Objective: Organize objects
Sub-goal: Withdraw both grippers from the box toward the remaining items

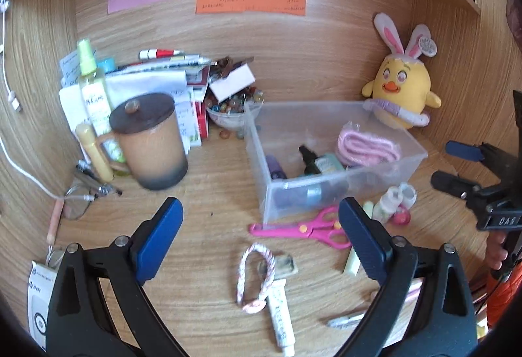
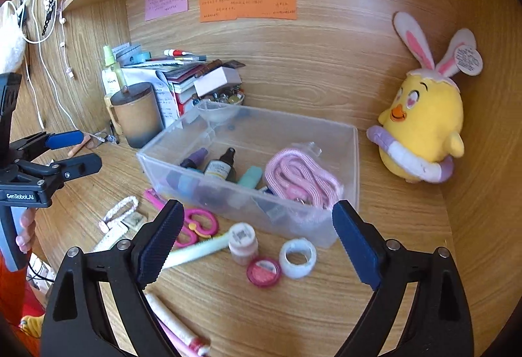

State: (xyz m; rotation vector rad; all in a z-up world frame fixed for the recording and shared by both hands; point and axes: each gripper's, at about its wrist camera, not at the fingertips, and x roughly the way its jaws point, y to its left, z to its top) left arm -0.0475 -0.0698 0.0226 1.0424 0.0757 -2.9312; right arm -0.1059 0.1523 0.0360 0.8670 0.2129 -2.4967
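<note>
Both claws empty, jaws spread wide, nothing between the pads. Left claw (image 1: 261, 236) hangs over the bench (image 1: 208, 194) pointing down at the loose stuff in front of the clear bin (image 1: 326, 184); right claw (image 2: 257, 243) does the same from the other side. Directly under the left claw: pink scissors (image 1: 303, 228), long axis running left-right across my view, handles toward my right finger, blades pointing left. Nearer me, a braided pink-white loop (image 1: 256, 275) and a small white tube (image 1: 280, 318), tube lying roughly away-to-toward me. Under the right claw: a pale green stick (image 2: 195, 251) lying nearly crosswise, a small pink-capped jar (image 2: 243, 243), a round red tin (image 2: 263, 271), and a white tape roll (image 2: 297, 257), all just in front of the bin's near wall. My call: the right claw is nearer the jar, tin and roll; the left is nearer the scissors, loop and tube. Bin sits beyond both claws, ahead and slightly right for the left one, dead ahead for the right one. It already holds a dark spray bottle (image 2: 222, 166), a purple-capped bottle (image 2: 195, 158), a teal item (image 2: 251, 176) and a coiled pink strap (image 2: 300, 181). So whatever gets picked has a short forward carry over the near wall. For the scissors I'd want jaws across the blades' axis, not along it. Lidded mug (image 1: 150, 141) and yellow plush chick (image 2: 424, 128) stand well clear of the path.
</note>
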